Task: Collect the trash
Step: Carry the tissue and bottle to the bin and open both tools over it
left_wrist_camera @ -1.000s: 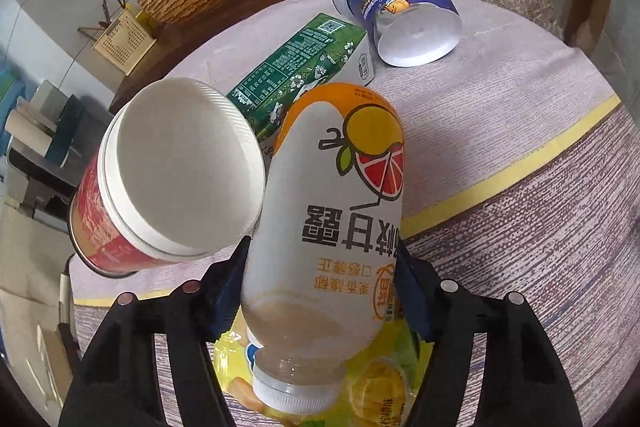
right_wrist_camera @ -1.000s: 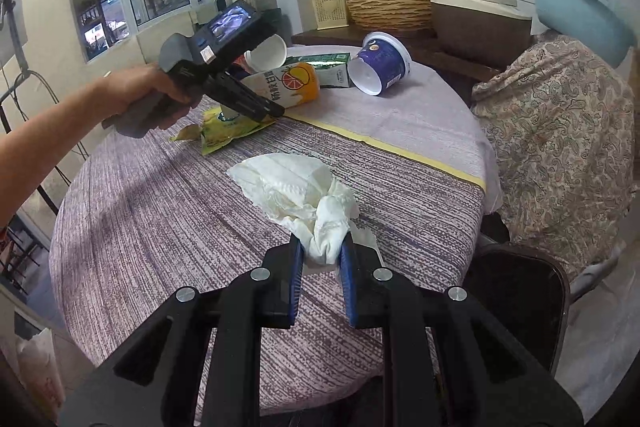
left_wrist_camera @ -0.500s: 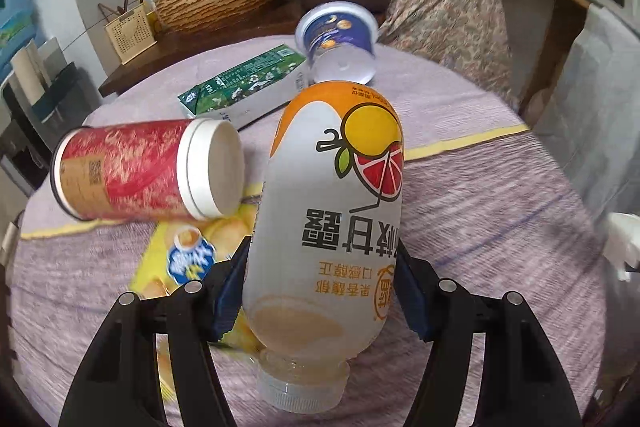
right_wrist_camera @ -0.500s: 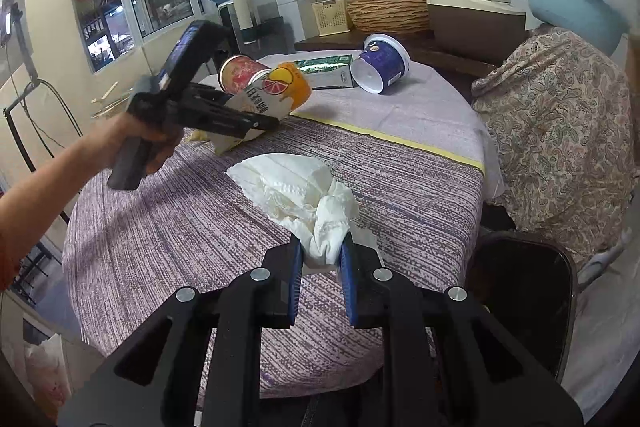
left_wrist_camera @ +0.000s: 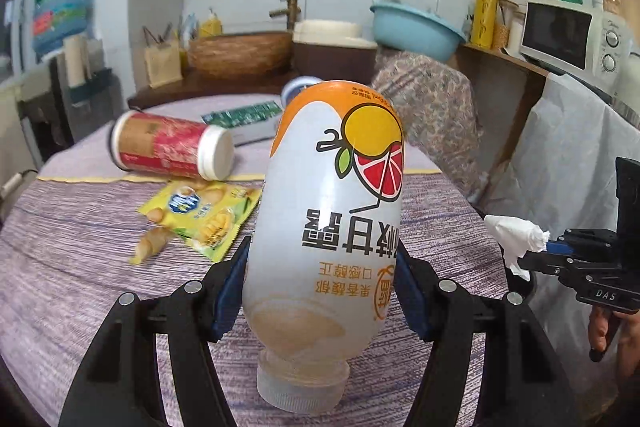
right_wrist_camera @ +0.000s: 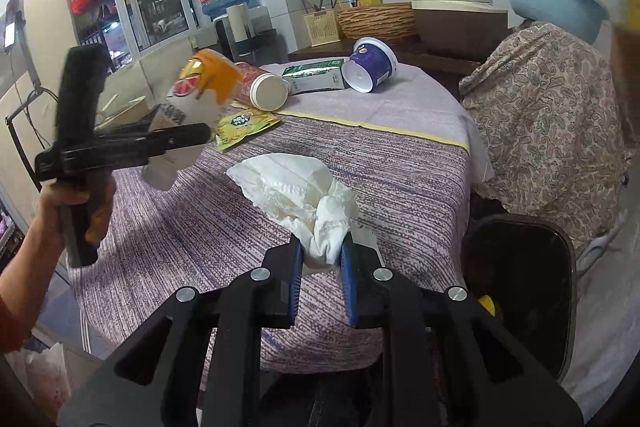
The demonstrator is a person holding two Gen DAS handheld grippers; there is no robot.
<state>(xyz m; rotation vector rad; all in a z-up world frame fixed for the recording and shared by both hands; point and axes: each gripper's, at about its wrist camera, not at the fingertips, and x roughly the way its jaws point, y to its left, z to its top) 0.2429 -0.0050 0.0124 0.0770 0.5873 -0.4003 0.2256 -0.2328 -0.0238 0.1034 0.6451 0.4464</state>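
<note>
Two pieces of trash are in hand at once. The left tongs point(left_wrist_camera: 320, 291) are clamped on the drink bottle point(left_wrist_camera: 332, 227), cap toward the camera and held clear above the desk point(left_wrist_camera: 80, 267). The right tongs point(right_wrist_camera: 320, 263) are pinched together on a crumpled tissue point(right_wrist_camera: 296, 187), lifted near the desk's near right edge.

This looks like the carry step: both items are gripped, and what comes next is likely a trip to a bin. The dark container point(right_wrist_camera: 520, 287) just off the desk on the right may be that bin, though its inside is too dark to be sure. Each release will want the tongs over the opening before they part.

Left on the far half of the desk are a red cup point(left_wrist_camera: 168, 151) on its side, a yellow snack wrapper point(left_wrist_camera: 200, 215) near it, a green carton point(right_wrist_camera: 316, 75) and a blue tub point(right_wrist_camera: 370, 63) tipped over.

Only the right view shows the dark container and the tub's open mouth. Only the left view shows liquid pooled near the bottle's cap, and a crumb-like scrap point(left_wrist_camera: 152, 247) beside the wrapper.
</note>
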